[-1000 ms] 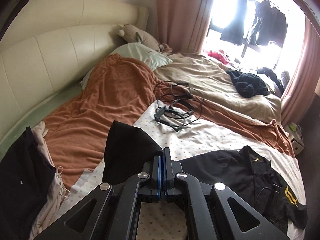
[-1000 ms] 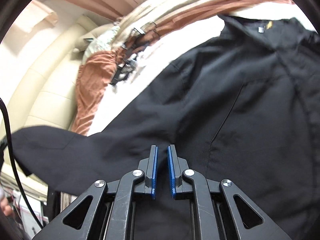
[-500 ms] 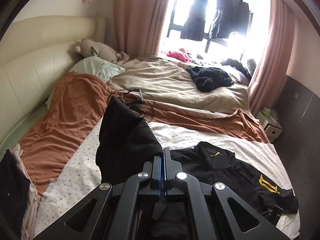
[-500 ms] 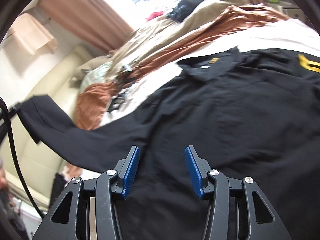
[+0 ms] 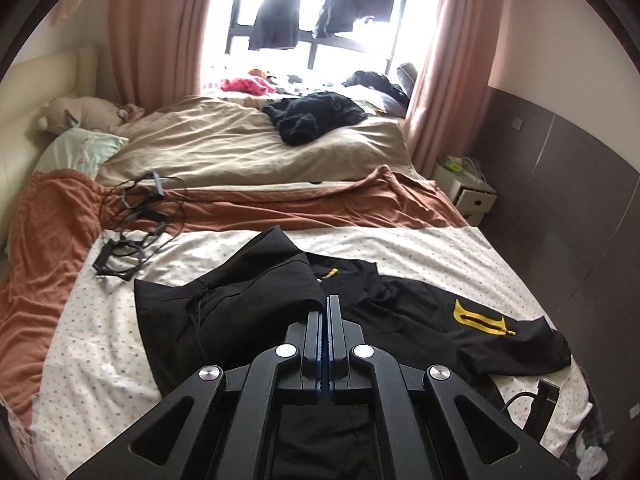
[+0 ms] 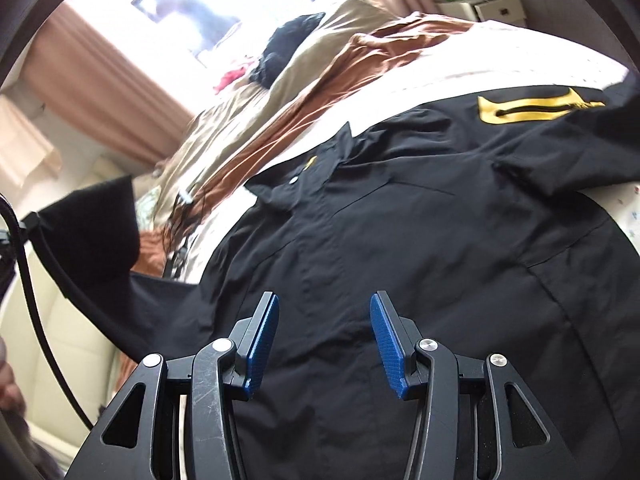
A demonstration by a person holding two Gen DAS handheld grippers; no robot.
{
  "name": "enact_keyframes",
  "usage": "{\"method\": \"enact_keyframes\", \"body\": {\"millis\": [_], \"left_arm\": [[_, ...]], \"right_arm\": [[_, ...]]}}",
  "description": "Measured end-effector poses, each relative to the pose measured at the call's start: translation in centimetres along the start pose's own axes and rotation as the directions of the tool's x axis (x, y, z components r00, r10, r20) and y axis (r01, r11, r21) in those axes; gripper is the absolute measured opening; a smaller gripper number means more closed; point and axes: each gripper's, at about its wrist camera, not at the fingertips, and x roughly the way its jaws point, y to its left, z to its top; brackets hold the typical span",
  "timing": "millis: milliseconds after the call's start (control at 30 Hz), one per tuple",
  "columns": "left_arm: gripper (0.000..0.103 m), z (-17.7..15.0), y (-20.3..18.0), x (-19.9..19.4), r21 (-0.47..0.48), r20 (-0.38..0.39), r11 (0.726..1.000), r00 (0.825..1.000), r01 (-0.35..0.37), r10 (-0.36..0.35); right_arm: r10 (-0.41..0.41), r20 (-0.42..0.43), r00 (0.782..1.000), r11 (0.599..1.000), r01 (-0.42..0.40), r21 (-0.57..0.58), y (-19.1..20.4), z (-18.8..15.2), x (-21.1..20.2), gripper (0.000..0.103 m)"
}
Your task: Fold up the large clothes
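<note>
Left gripper (image 5: 328,312) is clamped on the sleeve (image 5: 256,280) of one black shirt (image 5: 404,320), now carried in over the shirt's body from the left, so the first fold is underway. One yellow patch (image 5: 482,316) sits far right; shirt lies on the near dotted sheet (image 5: 92,360).

Right gripper (image 6: 324,332) has just let go: jaws half-wide, nothing between them, hovering over the shirt front (image 6: 420,248). One collar (image 6: 304,176) visible.

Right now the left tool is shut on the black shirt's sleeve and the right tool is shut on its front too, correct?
Not quite. In the right wrist view the right tool stands open above the black shirt, gripping nothing. The left tool is shut on the sleeve.
</note>
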Motion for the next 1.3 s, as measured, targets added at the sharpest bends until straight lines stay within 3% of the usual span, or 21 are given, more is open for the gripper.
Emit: {"method": "enact_keyframes", "body": {"millis": [333,400,467,567,667,800,900,1067,1167,1200,1233,1300], "left_arm": [[0.001,-2.8,-5.6,7.6,0.005,-0.129,0.988,0.980,0.152,-0.150],[0.010,-4.1,-6.2,9.4,-0.023,-0.207,0.987,0.965,0.159,-0.160],[0.046,-5.8,-6.3,10.5,-0.069,-0.274,0.976,0.937,0.208,-0.219],[0.081,-7.2,-5.5,10.0,-0.106,-0.262,0.971,0.936,0.213,-0.234],[0.084,-7.7,-3.9,8.3,-0.146,-0.231,0.967,0.943,0.208,-0.238],[0.084,-8.5,-0.5,5.3,-0.231,-0.150,0.963,0.972,0.141,-0.178],[0.084,-9.4,1.9,2.6,-0.266,-0.081,0.964,0.996,0.008,-0.030],[0.084,-12.0,5.9,-0.9,-0.400,-0.024,0.914,0.998,-0.065,0.061],[0.084,-13.9,8.1,-2.6,-0.497,-0.013,0.853,0.985,-0.158,0.175],[0.084,-14.5,8.7,-2.9,-0.524,-0.011,0.834,0.981,-0.172,0.196],[0.084,-15.0,9.2,-3.2,-0.538,-0.005,0.825,0.980,-0.172,0.200],[0.084,-15.5,10.1,-3.2,-0.539,-0.011,0.821,0.977,-0.186,0.214]], "right_arm": [[-0.023,0.048,0.999,0.985,0.015,0.172,-4.9,1.9,-1.4,0.048],[-0.017,0.063,0.998,0.979,0.003,0.206,-5.8,2.0,-2.0,0.048],[-0.024,0.075,0.997,0.975,0.006,0.224,-6.5,2.2,-2.3,0.048],[-0.037,0.080,0.996,0.970,0.017,0.242,-7.0,2.3,-2.4,0.048],[-0.032,0.072,0.997,0.970,0.013,0.244,-7.0,2.2,-2.1,0.048],[-0.031,0.046,0.998,0.981,0.021,0.190,-5.5,2.0,-1.1,0.048],[-0.031,0.032,0.999,0.990,0.026,0.136,-3.9,1.8,-0.3,0.048],[-0.024,0.014,1.000,1.000,0.024,0.016,-0.6,1.1,0.9,0.048],[-0.024,-0.014,1.000,0.998,0.023,-0.058,1.7,0.5,1.9,0.048],[-0.015,-0.023,1.000,0.997,0.013,-0.075,2.2,0.3,2.3,0.050],[-0.014,-0.031,0.999,0.996,0.011,-0.092,2.7,0.0,2.6,0.058],[-0.041,-0.045,0.998,0.989,0.034,-0.144,4.0,-0.7,3.6,0.066]]}}
